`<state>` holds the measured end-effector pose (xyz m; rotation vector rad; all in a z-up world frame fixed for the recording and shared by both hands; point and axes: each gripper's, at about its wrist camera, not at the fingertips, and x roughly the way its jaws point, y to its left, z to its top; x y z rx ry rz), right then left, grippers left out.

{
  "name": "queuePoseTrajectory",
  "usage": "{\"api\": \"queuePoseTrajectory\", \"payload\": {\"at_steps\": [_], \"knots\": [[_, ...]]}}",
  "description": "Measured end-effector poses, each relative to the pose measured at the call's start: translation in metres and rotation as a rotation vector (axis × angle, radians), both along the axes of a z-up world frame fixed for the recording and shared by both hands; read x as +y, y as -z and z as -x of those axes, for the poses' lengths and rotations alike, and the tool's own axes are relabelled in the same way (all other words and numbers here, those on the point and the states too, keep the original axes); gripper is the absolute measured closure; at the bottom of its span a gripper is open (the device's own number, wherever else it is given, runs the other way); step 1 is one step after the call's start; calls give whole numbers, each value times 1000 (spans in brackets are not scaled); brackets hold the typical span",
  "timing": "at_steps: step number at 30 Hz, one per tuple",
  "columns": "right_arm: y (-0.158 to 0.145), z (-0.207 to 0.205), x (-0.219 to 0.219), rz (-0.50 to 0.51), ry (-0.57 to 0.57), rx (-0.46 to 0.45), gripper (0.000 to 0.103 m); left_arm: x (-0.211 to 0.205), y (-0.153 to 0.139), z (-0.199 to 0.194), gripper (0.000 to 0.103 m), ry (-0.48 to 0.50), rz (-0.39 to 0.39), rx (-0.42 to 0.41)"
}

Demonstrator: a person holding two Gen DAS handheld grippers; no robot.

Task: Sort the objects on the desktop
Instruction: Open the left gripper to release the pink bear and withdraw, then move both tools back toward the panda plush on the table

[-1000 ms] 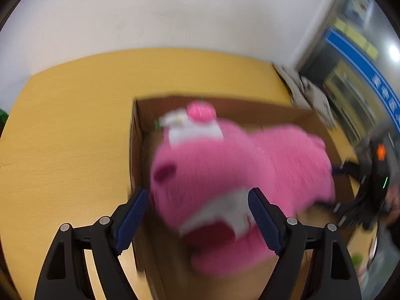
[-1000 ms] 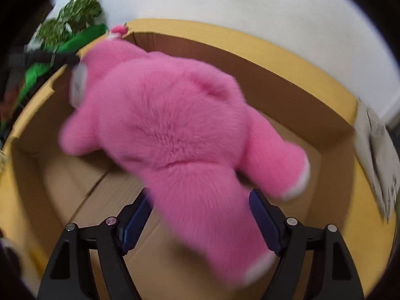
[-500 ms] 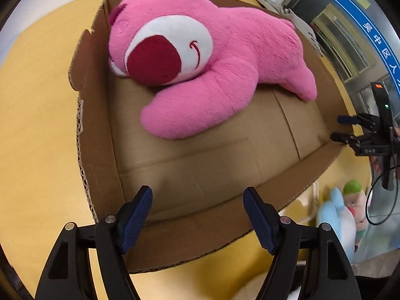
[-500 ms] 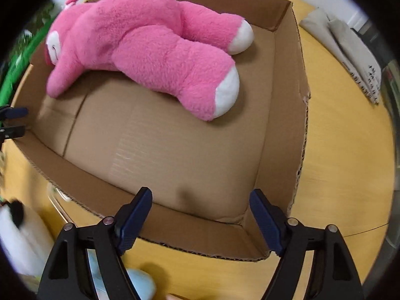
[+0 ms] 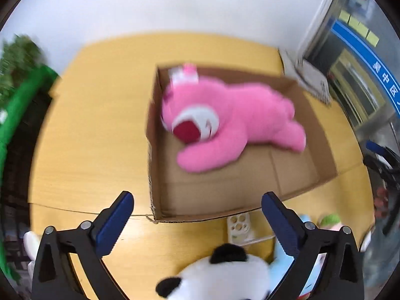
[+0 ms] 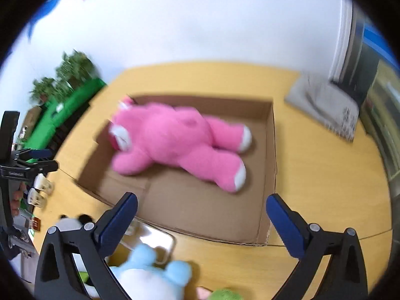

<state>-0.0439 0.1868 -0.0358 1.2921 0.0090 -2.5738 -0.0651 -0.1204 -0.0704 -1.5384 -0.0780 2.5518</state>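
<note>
A big pink plush bear (image 5: 230,125) lies on its side in an open cardboard box (image 5: 225,200) on the yellow wooden table; it also shows in the right wrist view (image 6: 175,147), inside the box (image 6: 212,215). My left gripper (image 5: 197,215) is open and empty, held back over the box's near left corner. My right gripper (image 6: 201,215) is open and empty above the box's near wall. A black-and-white panda plush (image 5: 225,275) lies just below the left gripper. A light blue plush (image 6: 150,275) lies below the right gripper.
A clear plastic tray (image 6: 155,242) and a green-topped toy (image 5: 330,221) sit at the table's near edge. Grey folded cloth (image 6: 325,107) lies at the far right. A green bin with plants (image 6: 62,105) stands to the left. The left gripper appears in the right wrist view (image 6: 27,160).
Both grippers let go of the pink bear, which now lies in the box. Both have pulled back and up, so the plush toys at the near edge have come into view.
</note>
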Motion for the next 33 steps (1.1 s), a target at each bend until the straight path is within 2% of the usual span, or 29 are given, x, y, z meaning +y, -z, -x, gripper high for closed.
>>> {"api": "queuePoseTrajectory", "payload": {"at_steps": [2,6,13,20,24,33], "knots": [[-15,-18,-5,8,6,22,0,11,-24,-15,0,-29,-2,24],[-15,-47,-7,-45,21,25,0,23,-53,-52,0,-90,-27,40],[-19,-92,-15,-90,-9,50,0,73,-57,-96,0,-116,-8,34],[-45,-120,-23,-110,3,96,0,87,-71,-118,0,-96,-21,74],[-56,-132,-32,-132,32,114,0,87,-81,-124,0,-50,-31,111],[-73,-155,-70,-179,87,132,0,57,-86,-138,0,1,-80,126]]}}
